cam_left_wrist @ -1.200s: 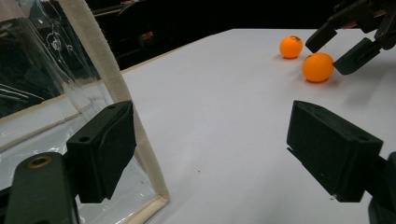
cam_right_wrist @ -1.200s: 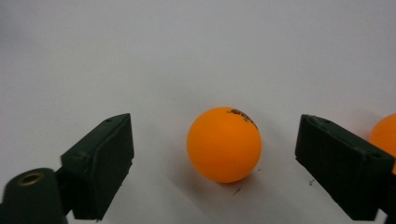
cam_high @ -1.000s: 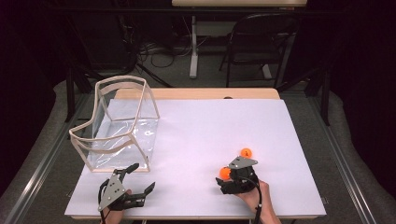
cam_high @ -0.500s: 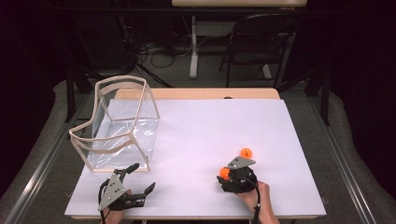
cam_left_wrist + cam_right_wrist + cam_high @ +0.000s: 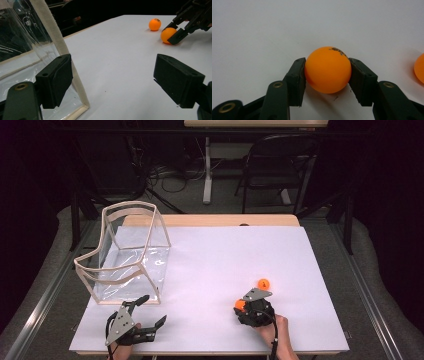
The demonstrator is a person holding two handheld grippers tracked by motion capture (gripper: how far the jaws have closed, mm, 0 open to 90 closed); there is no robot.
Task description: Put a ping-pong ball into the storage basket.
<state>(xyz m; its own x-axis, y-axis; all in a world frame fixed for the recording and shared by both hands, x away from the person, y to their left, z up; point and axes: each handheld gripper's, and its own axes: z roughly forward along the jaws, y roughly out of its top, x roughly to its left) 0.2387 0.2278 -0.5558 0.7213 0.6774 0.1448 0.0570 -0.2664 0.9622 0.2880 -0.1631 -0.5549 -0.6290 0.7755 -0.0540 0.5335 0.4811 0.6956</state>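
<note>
Two small orange plastic balls lie on the white table [image 5: 210,270]. My right gripper [image 5: 327,72] has just been closing; its pads now press the nearer ball [image 5: 327,69], ready for lifting. The other ball [image 5: 263,283] waits just beside. My left gripper [image 5: 112,82] stands wide open, holding nothing.

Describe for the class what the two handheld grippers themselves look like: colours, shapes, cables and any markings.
Both the left gripper and the right gripper are black, with two blocky jaws ending in flat rectangular pads. Brass-coloured rivets sit at the jaw joints. Each carries a grey three-cornered plate on top, and a black cable trails back towards the person. No lettering is visible.
</note>
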